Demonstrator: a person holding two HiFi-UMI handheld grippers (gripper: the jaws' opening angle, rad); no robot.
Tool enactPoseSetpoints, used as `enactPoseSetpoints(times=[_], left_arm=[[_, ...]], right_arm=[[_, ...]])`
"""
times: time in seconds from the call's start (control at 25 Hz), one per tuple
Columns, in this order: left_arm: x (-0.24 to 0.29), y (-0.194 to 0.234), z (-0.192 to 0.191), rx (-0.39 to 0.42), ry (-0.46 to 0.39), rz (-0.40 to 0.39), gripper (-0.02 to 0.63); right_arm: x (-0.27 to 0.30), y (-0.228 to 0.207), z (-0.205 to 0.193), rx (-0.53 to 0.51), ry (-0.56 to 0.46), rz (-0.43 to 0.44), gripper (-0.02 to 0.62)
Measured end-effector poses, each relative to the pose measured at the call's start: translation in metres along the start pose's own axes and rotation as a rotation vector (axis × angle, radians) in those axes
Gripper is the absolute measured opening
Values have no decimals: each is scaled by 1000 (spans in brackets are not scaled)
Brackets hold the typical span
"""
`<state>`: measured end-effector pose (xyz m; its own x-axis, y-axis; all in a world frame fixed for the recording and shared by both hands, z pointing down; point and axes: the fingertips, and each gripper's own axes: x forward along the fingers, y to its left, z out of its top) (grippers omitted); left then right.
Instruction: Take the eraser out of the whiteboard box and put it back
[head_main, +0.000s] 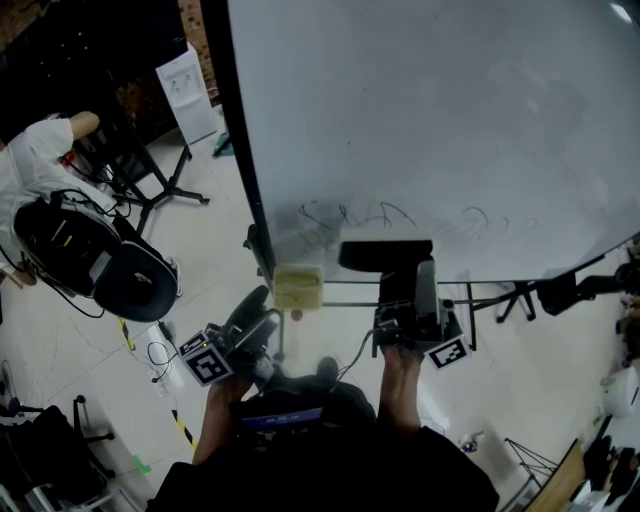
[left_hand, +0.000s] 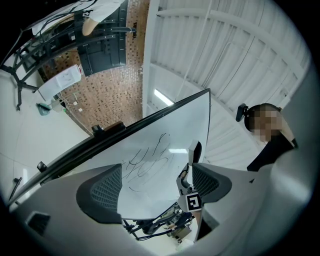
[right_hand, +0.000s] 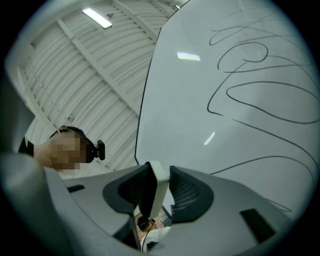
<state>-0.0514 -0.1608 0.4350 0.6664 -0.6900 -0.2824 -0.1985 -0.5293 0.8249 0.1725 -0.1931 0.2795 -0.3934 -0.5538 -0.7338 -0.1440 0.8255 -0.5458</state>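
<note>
The black eraser (head_main: 385, 255) is held up against the lower part of the whiteboard (head_main: 430, 120), just under the dark scribbles. My right gripper (head_main: 408, 272) is shut on it. In the right gripper view the eraser (right_hand: 154, 187) shows edge-on as a white and black slab pinched between the jaws of that gripper (right_hand: 159, 189). The pale whiteboard box (head_main: 298, 286) hangs at the board's bottom left corner, left of the eraser. My left gripper (head_main: 258, 308) stays low beside the box, open and empty. In the left gripper view that gripper (left_hand: 156, 186) frames the board, and the eraser (left_hand: 196, 151) shows.
A person in a white top (head_main: 35, 150) sits at the far left by a black bag and chair (head_main: 95, 255). A white cabinet (head_main: 188, 92) stands behind. The board's stand legs (head_main: 515, 295) and cables lie on the pale floor.
</note>
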Motion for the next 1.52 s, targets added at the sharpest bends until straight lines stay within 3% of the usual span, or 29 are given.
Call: enactPoseSetpoints(times=[0.72,1.52], left_arm=[[6,3,1,-9,0,4,430],[14,-1,-5,33,40,-17,430]], right_arm=[[-13,9,41,95,-193,82,156],[-14,10,47,104,-212,105,156]])
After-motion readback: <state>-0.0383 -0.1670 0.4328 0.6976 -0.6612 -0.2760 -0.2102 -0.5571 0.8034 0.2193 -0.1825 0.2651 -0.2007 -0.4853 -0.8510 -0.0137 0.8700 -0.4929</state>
